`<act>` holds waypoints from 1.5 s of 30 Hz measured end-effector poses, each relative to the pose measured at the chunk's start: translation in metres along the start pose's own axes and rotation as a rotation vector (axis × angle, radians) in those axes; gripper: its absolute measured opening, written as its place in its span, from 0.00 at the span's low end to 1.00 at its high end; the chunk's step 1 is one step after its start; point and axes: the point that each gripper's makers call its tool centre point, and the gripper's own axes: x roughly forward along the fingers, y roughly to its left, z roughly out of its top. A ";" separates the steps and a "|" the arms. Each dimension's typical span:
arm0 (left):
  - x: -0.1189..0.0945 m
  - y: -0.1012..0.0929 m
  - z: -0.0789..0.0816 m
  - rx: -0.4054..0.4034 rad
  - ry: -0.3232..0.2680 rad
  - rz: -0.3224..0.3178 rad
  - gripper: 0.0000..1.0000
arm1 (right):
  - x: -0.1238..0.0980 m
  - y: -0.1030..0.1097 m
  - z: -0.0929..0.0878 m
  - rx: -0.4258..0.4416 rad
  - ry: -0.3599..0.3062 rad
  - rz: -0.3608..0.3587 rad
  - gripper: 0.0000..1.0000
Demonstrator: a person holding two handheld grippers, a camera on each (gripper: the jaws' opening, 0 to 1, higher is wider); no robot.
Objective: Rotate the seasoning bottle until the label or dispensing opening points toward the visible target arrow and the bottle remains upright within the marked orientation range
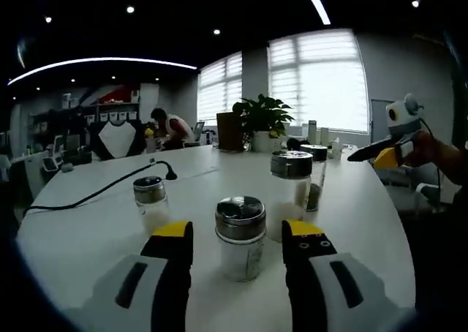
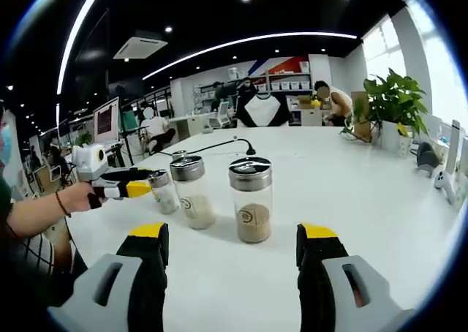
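Observation:
Several glass seasoning bottles with metal shaker lids stand upright on the white table (image 1: 88,237). In the left gripper view the nearest bottle (image 1: 240,238), holding white grains, stands just ahead of and between the jaws of my left gripper (image 1: 240,233), which is open and not touching it. A small bottle (image 1: 151,200) stands to its left and a taller one (image 1: 290,193) to its right. In the right gripper view my right gripper (image 2: 230,244) is open, short of a bottle of brownish seasoning (image 2: 251,199). The left gripper (image 2: 142,182) reaches a small bottle (image 2: 162,191) from the left.
A black cable (image 1: 110,187) runs across the table's left part. A potted plant (image 1: 262,116) stands at the far edge, with people and shelves behind. The right gripper (image 1: 376,155), in a hand, hovers at the right. White devices (image 2: 442,177) lie near the table edge.

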 end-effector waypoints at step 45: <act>-0.067 0.033 0.046 -0.096 -0.135 0.331 0.55 | 0.004 0.002 -0.001 0.029 -0.031 0.025 0.72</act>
